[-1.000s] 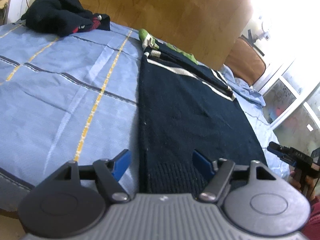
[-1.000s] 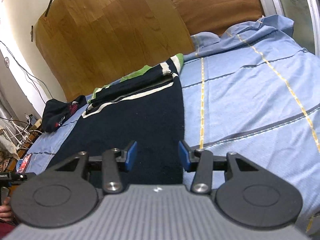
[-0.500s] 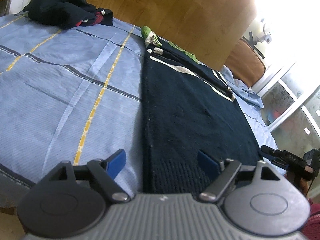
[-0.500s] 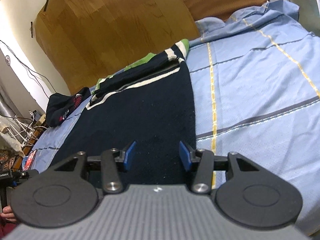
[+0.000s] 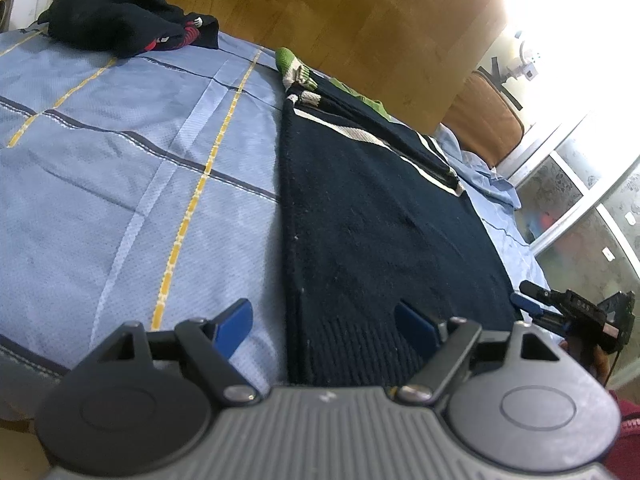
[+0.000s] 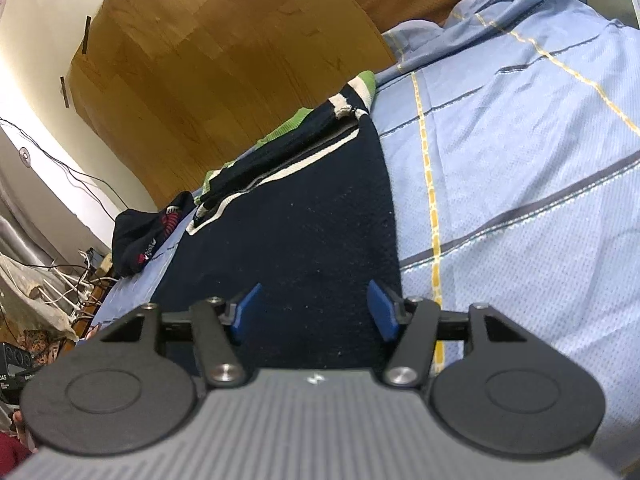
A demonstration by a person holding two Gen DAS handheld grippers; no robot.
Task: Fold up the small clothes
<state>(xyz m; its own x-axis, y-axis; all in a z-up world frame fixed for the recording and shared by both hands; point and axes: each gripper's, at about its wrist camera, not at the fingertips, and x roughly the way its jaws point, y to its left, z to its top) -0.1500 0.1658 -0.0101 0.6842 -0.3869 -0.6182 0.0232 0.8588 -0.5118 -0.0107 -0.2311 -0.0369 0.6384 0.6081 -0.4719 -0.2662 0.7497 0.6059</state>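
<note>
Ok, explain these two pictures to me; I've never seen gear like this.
No robot here: a person holds a two-finger gripper in each hand, each with a camera looking along its blue fingers. One picture is from the left gripper, the other from the right gripper. Both hover at the near hem of a navy sweater lying flat on a blue checked bedsheet. A dark bundle of clothes sits at the far corner. The left jaws are open; the right ones are opening. Neither holds anything.

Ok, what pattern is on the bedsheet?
Light blue bedsheet with yellow and dark grey crossing stripes; clearest in the left wrist view.
</note>
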